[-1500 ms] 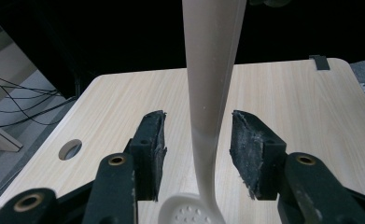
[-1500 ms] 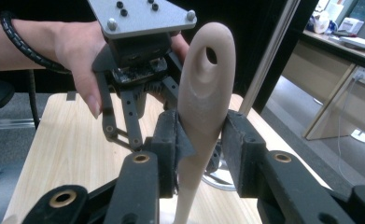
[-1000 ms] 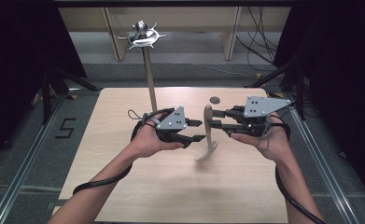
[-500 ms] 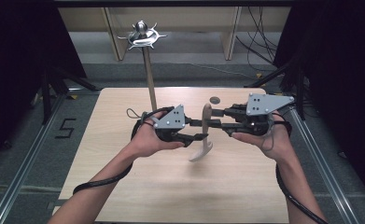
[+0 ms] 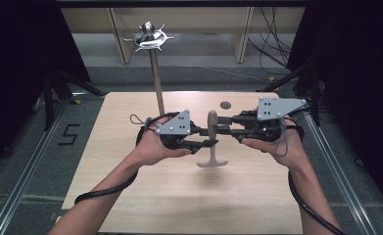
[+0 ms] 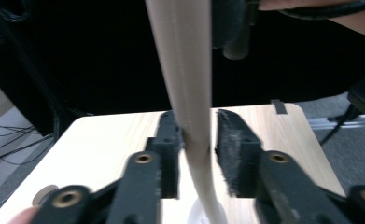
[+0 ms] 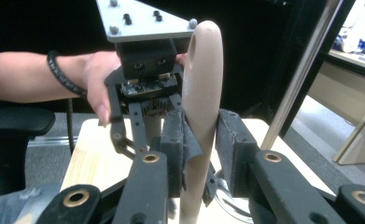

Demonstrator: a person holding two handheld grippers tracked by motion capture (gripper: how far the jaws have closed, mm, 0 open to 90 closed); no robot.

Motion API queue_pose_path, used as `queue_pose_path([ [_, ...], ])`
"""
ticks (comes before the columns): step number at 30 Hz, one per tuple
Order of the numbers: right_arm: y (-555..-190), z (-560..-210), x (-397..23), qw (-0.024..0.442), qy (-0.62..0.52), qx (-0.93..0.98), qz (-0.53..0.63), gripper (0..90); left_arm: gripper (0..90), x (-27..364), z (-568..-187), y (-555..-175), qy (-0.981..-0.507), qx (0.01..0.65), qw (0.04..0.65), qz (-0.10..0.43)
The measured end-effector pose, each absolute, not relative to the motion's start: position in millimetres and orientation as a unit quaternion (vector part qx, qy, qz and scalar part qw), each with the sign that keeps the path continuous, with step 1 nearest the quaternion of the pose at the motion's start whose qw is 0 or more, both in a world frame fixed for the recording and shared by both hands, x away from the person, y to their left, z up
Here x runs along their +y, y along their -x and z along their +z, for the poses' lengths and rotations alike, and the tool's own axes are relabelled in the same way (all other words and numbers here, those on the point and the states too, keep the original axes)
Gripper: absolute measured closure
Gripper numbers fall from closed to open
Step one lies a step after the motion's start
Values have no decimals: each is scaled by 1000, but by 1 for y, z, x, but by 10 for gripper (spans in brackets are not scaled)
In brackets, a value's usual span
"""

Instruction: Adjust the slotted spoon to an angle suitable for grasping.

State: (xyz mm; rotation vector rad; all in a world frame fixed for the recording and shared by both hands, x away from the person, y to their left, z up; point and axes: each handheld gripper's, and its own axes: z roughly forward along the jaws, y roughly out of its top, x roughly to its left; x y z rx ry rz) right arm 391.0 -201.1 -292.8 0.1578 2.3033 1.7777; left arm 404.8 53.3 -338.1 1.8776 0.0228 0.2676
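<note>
A beige wooden utensil (image 5: 212, 152) with a long handle and a flat T-shaped foot stands upright above the middle of the table (image 5: 130, 196), held off its surface. My right gripper (image 5: 218, 126) comes in from the right, and its jaws have just been closing; both pads press the handle (image 7: 203, 70) in the right gripper view (image 7: 200, 135). My left gripper (image 5: 209, 138) reaches in from the left, lower on the handle. Its jaws have just been closing around the handle (image 6: 185, 70): one pad touches, the other shows a thin gap (image 6: 199, 140).
A metal hook rack (image 5: 150, 39) on a wooden pole (image 5: 155, 83) rises from the table's far edge, left of the grippers. A small dark disc (image 5: 225, 105) lies on the far part of the table. Metal rails run along both sides.
The utensil has swung from a tilt to upright, its foot now level. Both grippers' jaws have narrowed around the handle. The hands have hardly shifted.
</note>
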Motion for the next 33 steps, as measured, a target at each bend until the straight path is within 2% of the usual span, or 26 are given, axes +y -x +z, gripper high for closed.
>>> queue_pose_path([
  [4,-392,-291,-200,125,-52,781,609,745,716,55,-338,-406,-796,21,594,114],
  [16,-392,-292,-196,111,-51,776,618,747,723,57,-335,-404,-789,17,603,112],
  [22,-393,-291,-198,101,-58,771,625,742,745,59,-331,-400,-786,64,604,113],
  [23,-393,-292,-198,105,-64,767,630,744,747,60,-330,-399,-787,78,600,120],
  [25,-394,-291,-202,107,-77,755,642,670,749,63,-329,-396,-787,111,591,141],
  [26,-394,-291,-202,107,-77,755,642,670,750,63,-329,-396,-787,111,591,141],
  [27,-393,-291,-209,112,-104,745,649,624,750,68,-327,-393,-782,153,579,173],
  [31,-392,-297,-219,135,-131,745,639,622,750,78,-329,-382,-766,241,541,250],
  [32,-392,-297,-219,135,-131,745,639,622,750,78,-329,-382,-766,241,541,250],
  [33,-389,-302,-224,124,-150,746,637,624,750,81,-331,-378,-757,273,522,284],
])
